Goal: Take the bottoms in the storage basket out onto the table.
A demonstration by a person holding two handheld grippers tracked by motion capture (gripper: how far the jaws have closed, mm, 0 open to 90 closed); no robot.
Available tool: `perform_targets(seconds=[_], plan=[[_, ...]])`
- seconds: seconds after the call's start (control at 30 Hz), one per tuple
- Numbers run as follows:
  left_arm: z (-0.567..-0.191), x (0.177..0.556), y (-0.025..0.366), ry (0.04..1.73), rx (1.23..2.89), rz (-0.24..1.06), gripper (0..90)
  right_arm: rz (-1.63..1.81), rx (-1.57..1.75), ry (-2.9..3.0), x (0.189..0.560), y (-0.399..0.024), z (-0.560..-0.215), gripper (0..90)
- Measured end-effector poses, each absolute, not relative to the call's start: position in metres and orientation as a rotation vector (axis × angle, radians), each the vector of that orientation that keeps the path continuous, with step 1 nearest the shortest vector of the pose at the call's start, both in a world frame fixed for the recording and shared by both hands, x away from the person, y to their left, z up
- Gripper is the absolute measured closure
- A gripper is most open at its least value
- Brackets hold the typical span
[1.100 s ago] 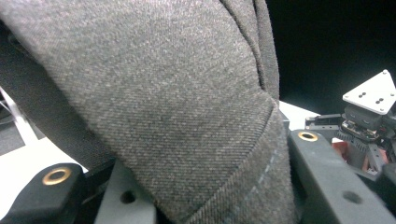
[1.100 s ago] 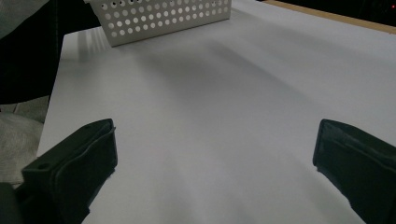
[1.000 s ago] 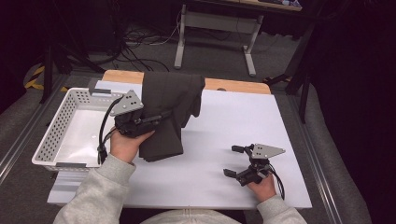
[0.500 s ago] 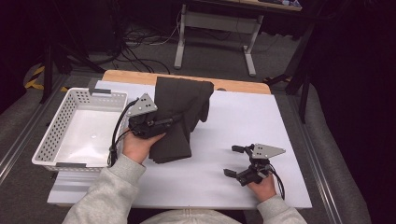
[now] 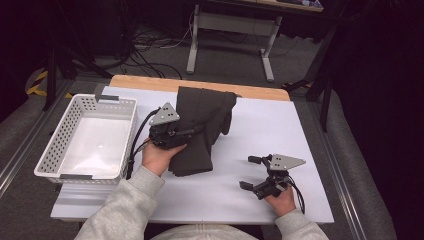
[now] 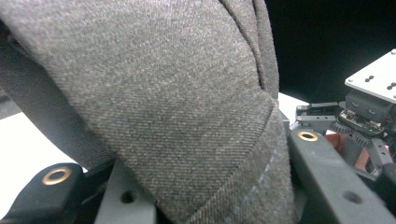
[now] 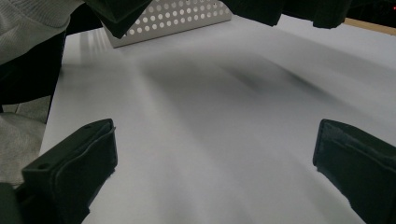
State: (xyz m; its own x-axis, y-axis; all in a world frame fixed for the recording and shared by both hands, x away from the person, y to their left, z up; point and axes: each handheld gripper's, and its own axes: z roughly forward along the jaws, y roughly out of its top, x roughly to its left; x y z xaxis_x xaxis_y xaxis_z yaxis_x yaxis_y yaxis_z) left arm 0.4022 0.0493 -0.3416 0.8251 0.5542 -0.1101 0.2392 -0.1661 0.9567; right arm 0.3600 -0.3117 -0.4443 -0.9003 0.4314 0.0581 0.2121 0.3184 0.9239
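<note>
Dark grey cloth (image 5: 202, 125), folded, draped over middle of white table (image 5: 300, 135), lower part lying flat on the surface, upper part lifted. Left gripper (image 5: 197, 131) clamped on cloth fold, jaws pinched together through fabric. White perforated basket (image 5: 117, 131) just left of it, at table edge. Right gripper (image 5: 248, 172) resting on table, well apart from cloth, jaws wide apart, nothing between.
</note>
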Motion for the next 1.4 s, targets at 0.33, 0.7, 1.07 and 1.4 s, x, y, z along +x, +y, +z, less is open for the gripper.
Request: perform_targets(seconds=[0.33,0.7,1.07,1.4], plan=[[-0.353,0.409,0.041,0.63,1.77,0.288,62.5,1.624,0.586,2.384,0.36,-0.312,-0.444,0.5],[-0.366,0.415,0.034,0.651,1.812,0.256,62.2,1.623,0.589,2.384,0.359,-0.312,-0.444,0.5],[-0.381,0.419,0.027,0.675,1.846,0.221,61.8,1.625,0.587,2.385,0.36,-0.312,-0.444,0.5],[-0.388,0.421,0.019,0.671,1.871,0.215,59.9,1.625,0.585,2.386,0.359,-0.312,-0.444,0.5]])
